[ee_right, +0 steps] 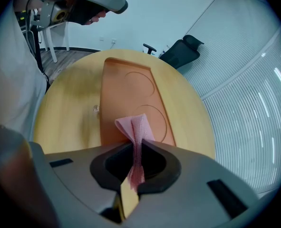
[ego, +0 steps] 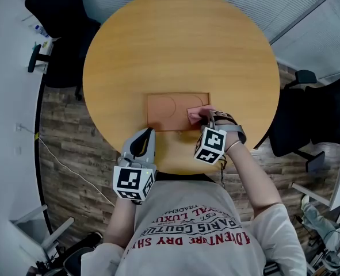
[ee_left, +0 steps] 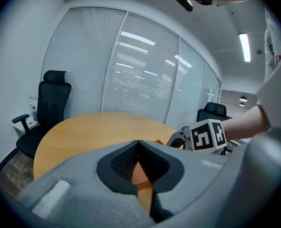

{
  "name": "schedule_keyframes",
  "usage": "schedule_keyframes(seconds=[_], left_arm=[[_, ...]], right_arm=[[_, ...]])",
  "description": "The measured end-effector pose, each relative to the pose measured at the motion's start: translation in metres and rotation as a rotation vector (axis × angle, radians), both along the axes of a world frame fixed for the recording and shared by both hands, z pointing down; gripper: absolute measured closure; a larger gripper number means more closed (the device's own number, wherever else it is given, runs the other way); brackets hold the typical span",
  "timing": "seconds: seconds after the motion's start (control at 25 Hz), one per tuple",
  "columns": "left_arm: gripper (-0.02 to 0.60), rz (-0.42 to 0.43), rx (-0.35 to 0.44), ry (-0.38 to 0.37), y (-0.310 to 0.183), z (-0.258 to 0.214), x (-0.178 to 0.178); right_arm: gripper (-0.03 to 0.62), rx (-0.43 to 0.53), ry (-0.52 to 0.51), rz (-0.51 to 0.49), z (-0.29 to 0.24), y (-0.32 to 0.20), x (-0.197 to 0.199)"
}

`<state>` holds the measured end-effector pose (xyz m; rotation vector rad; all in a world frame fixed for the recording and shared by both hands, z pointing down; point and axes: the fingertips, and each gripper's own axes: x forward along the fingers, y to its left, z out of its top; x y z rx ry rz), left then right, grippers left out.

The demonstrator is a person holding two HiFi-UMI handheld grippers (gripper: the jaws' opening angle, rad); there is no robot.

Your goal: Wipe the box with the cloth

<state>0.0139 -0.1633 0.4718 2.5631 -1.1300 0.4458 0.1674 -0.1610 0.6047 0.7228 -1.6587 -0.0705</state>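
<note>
A flat brown box (ego: 170, 111) with round grooves lies on the near part of the round wooden table (ego: 181, 45). My right gripper (ego: 201, 118) is shut on a pink cloth (ego: 194, 115) at the box's near right corner. In the right gripper view the cloth (ee_right: 136, 133) sticks out between the jaws over the box (ee_right: 133, 99). My left gripper (ego: 144, 140) hangs just off the table's near edge, shut and empty; the left gripper view shows its jaws closed (ee_left: 139, 148) with a sliver of the box (ee_left: 140, 175) behind.
Black office chairs stand at the far left (ego: 60, 33) and at the right (ego: 308, 119). Blinds (ee_left: 130, 80) line the glass wall beyond the table. A cable (ego: 72, 168) runs over the wooden floor to the left.
</note>
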Motion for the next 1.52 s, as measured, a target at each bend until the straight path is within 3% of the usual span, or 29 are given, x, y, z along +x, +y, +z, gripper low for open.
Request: schedule_keyframes(seconds=[0.88, 1.12, 1.52], left_arm=[[0.574, -0.015, 0.030, 0.013, 0.041, -0.011, -0.001], [0.574, -0.018, 0.069, 0.008, 0.051, -0.024, -0.001], [0.574, -0.013, 0.179, 0.011, 0.047, -0.077, -0.004]], right_arm=[[0.565, -0.141, -0.089, 0.019, -0.001, 0.082, -0.017], [0.565, 0.001, -0.185, 0.160, -0.041, 0.071, -0.009], [0.565, 0.280, -0.544, 0.393, -0.143, 0.043, -0.006]])
